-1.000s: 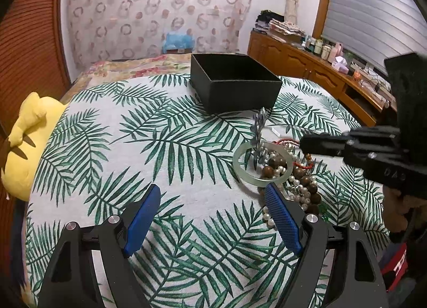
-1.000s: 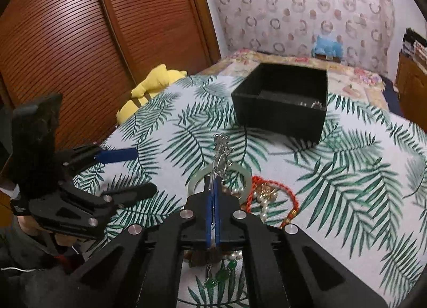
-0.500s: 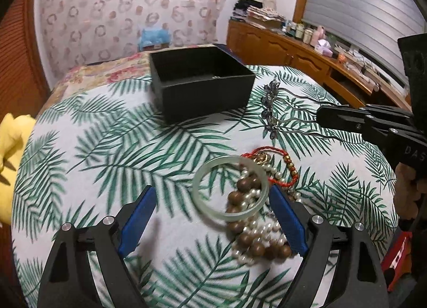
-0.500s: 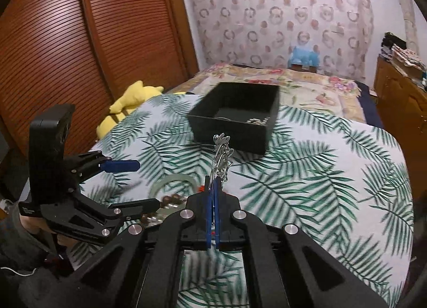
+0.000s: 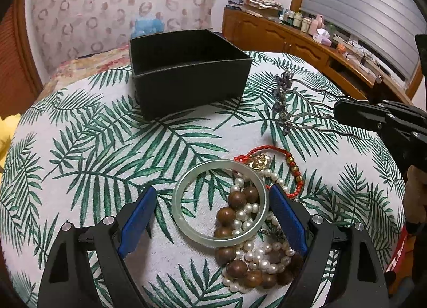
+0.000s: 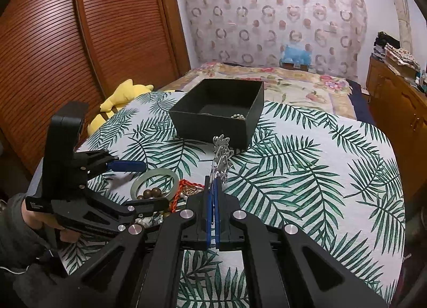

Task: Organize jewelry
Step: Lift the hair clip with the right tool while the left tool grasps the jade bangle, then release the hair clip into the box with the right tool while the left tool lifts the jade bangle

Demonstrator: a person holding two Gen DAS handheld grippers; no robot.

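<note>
A pale green bangle (image 5: 176,201) lies on the palm-leaf tablecloth (image 5: 93,164) over brown wooden beads (image 5: 237,200), pearls (image 5: 250,254) and a red cord bracelet (image 5: 267,149). My left gripper (image 5: 213,196) is open, its blue pads either side of the bangle without pressing it; the right wrist view shows this gripper (image 6: 156,184) over the pile. My right gripper (image 6: 212,182) is shut on a metal hair comb (image 6: 222,153) with a dark crystal ornament (image 5: 283,102), held in the air just before the black box (image 6: 210,126).
The open black box (image 5: 192,86) stands at the table's far side with a silvery chain (image 6: 238,116) inside. A yellow plush toy (image 6: 120,97) lies off the left edge. A bed (image 6: 280,81), a slatted wardrobe (image 6: 53,54) and a cluttered wooden sideboard (image 5: 307,41) surround the table.
My left gripper moved right, in over the jewelry pile, so the bangle now sits between its fingers. My right gripper carried the hair comb away from the pile toward the black box.
</note>
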